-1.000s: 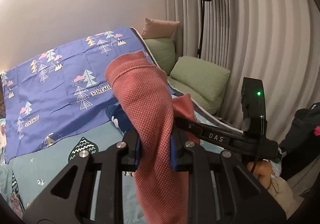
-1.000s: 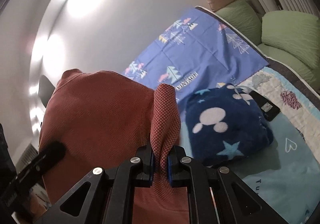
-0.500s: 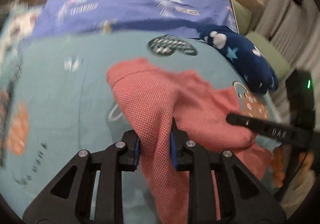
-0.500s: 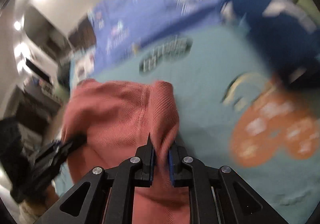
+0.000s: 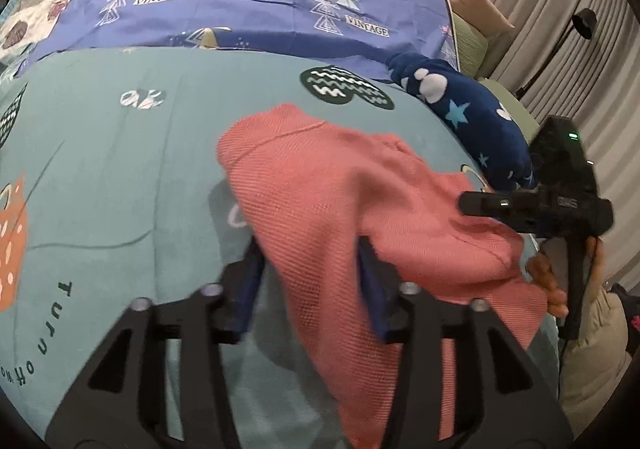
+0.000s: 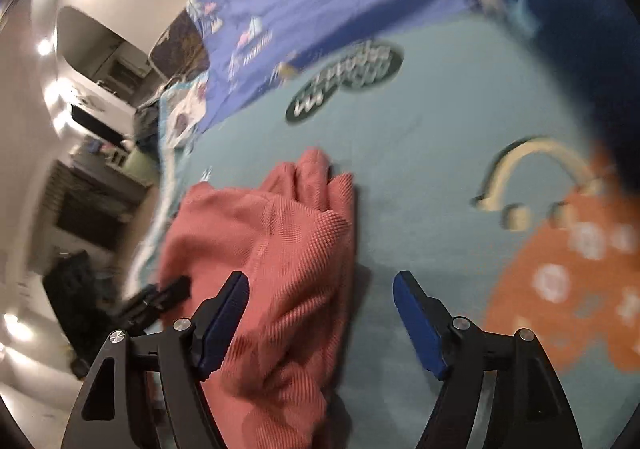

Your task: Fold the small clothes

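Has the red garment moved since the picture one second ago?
Yes. The red garment has come down from the air onto the teal bedspread, nearer than the blue pillow.

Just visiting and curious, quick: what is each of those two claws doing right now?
Left gripper: open, the red garment lying loose between its fingers.
Right gripper: open wide, gripping nothing; the garment lies by its left finger.
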